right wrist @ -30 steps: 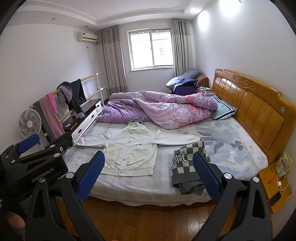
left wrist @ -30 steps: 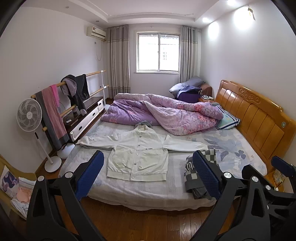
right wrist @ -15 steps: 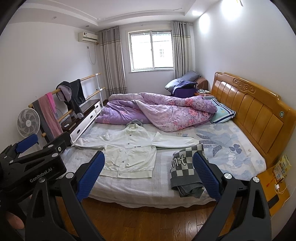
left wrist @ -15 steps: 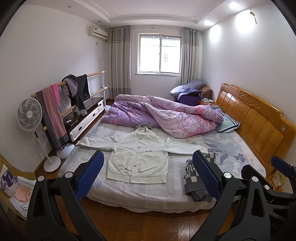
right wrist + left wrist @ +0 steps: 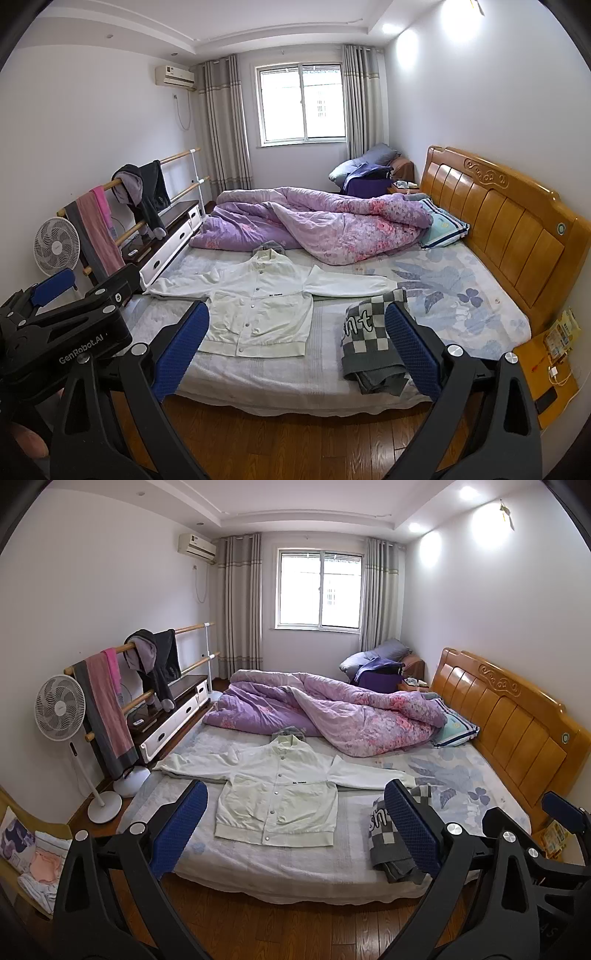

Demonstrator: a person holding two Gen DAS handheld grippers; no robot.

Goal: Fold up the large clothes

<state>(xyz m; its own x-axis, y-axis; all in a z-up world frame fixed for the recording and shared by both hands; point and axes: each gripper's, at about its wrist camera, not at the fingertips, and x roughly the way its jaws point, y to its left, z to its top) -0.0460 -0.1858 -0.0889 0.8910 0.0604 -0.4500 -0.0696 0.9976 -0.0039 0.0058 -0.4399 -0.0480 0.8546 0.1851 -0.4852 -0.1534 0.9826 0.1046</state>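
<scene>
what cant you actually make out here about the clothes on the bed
- Small black label on the white jacket: too small to read in either wrist view.
- Lettering on the checkered garment: partly covered by the right gripper finger in the right view and by the left gripper finger in the left view.
- Grey item behind the jacket's collar: mostly hidden by the jacket and the purple quilt.

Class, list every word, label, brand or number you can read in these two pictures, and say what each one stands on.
"GenRobot.AI": on the black body of the left gripper, seen from the right wrist view.
"nt": large white letters on the folded checked garment; the rest of the word is hidden in the fold.
Small black label on the chest of the white jacket: too small to read.
Air conditioner badge: too blurred to read.
</scene>
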